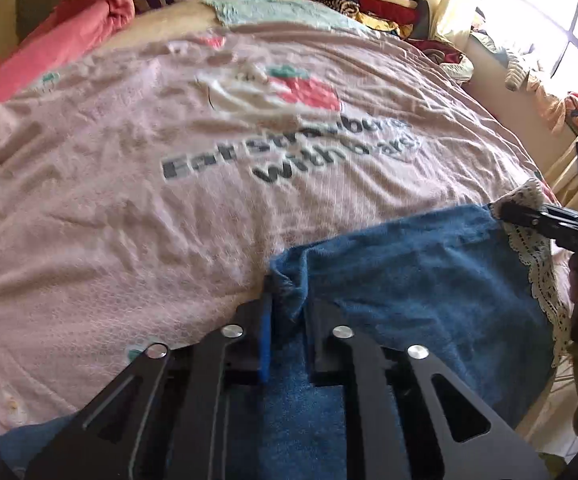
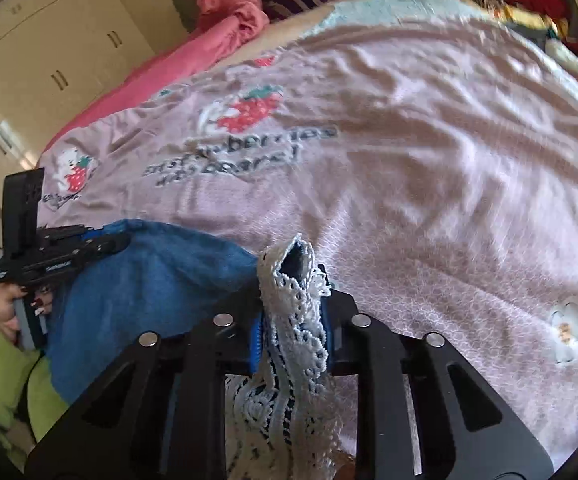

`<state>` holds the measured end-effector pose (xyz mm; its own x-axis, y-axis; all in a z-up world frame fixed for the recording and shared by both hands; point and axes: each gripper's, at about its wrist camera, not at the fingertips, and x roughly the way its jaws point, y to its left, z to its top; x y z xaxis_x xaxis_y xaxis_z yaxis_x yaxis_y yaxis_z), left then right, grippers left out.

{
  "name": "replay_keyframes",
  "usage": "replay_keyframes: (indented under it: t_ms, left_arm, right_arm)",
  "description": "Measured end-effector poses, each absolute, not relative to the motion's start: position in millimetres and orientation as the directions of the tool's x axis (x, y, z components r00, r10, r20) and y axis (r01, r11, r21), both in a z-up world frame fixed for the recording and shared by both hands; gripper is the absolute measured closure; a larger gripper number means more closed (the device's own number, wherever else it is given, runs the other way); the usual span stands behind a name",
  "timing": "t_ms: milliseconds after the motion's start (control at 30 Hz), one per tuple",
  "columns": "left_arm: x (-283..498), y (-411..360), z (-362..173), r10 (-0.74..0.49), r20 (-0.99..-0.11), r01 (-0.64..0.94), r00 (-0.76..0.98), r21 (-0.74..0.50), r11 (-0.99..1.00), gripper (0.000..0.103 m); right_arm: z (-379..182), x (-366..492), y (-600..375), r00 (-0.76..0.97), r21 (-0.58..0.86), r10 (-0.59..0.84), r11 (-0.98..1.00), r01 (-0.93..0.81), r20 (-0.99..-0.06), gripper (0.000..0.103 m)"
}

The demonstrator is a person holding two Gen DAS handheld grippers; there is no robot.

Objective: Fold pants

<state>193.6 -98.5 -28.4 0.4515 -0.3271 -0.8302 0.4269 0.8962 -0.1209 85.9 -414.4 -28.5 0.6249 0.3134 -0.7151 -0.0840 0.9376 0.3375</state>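
Both grippers are clamped on the blue pants (image 1: 429, 280), left gripper (image 1: 287, 300) on a corner, right gripper (image 2: 295, 312) on the lace hem (image 2: 289, 320), with folding on the bed (image 1: 129, 200) barely begun.

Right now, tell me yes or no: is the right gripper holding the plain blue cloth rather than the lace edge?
No, the right gripper is shut on the white lace edge of the blue pants.
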Motion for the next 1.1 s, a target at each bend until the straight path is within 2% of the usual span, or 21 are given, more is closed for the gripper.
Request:
replay_keyframes:
  t_ms: [200,400,467,567,600,667,733,933,1100]
  left_arm:
    - [204,-106,-6,-0.311,-0.801,0.423,0.512,-0.08,0.903,0.097]
    - [220,-109,-32,-0.241,-0.829,0.389,0.504,-0.031,0.921,0.097]
    - [220,-107,-38,-0.23,-0.827,0.385,0.513,-0.018,0.923,0.092]
    - [216,-104,-41,-0.229,-0.815,0.394,0.533,0.0,0.919,0.087]
    - [215,-101,-40,-0.225,-0.813,0.394,0.537,0.006,0.919,0.083]
    - [211,-96,-35,-0.218,-0.81,0.381,0.545,0.007,0.925,0.071]
    - [200,-85,-25,-0.237,-0.802,0.375,0.549,-0.017,0.927,0.063]
    - [150,-52,2,-0.242,-0.761,0.335,0.602,-0.034,0.942,0.051]
    - [114,-35,0,-0.291,-0.768,0.345,0.571,-0.097,0.933,0.051]
  right_arm:
    - [6,107,-417,0.691,0.246,0.26,0.962,-0.121,-0.674,0.089]
    - [-24,144,-411,0.611,0.159,0.207,0.978,-0.132,-0.764,0.088]
    - [-43,150,-411,0.574,0.139,0.178,0.984,-0.112,-0.8,0.083]
    - [-49,150,-414,0.575,0.163,0.185,0.982,-0.091,-0.797,0.079]
    - [-45,148,-418,0.585,0.17,0.177,0.983,-0.068,-0.791,0.067]
    - [-33,138,-425,0.606,0.174,0.153,0.984,-0.024,-0.781,0.057]
    - [-19,122,-434,0.641,0.203,0.161,0.979,-0.008,-0.751,0.056]
    - [3,49,-455,0.681,0.317,0.202,0.947,0.046,-0.703,0.053]
    - [-9,4,-449,0.633,0.392,0.269,0.918,0.06,-0.726,0.053]
